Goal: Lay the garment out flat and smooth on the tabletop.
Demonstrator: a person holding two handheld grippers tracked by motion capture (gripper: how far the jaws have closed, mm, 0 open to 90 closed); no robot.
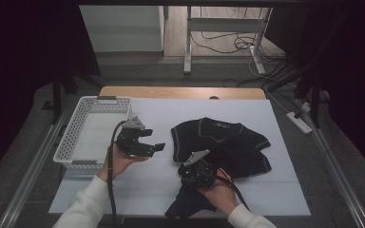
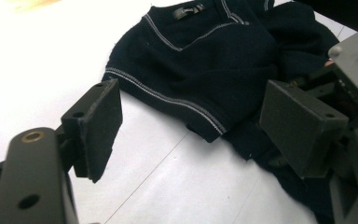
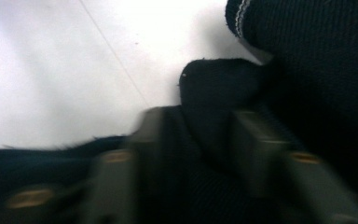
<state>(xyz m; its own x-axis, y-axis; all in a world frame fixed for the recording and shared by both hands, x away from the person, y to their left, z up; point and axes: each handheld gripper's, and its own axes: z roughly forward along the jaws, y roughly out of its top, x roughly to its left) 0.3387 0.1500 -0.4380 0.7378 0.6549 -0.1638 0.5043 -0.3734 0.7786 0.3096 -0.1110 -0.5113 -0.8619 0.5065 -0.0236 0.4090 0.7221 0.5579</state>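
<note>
A black knit sweater (image 1: 223, 137) with thin pale trim lies crumpled on the white sheet, right of centre, its collar toward the far side. My right gripper (image 1: 190, 179) is down at the sweater's near-left part, by a dark sleeve that trails to the front edge. In the right gripper view its jaws (image 3: 205, 121) are blurred and close on a fold of the black knit (image 3: 317, 70). My left gripper (image 1: 159, 145) hovers open to the left of the sweater with nothing in it. In the left gripper view its pads (image 2: 191, 93) stand wide apart, framing the sweater's hem (image 2: 205, 60).
A white plastic basket (image 1: 76, 128) stands at the left edge of the table. The white sheet (image 1: 147, 185) covers most of the wooden tabletop (image 1: 180, 91). Cables and desk legs lie on the floor beyond the far edge.
</note>
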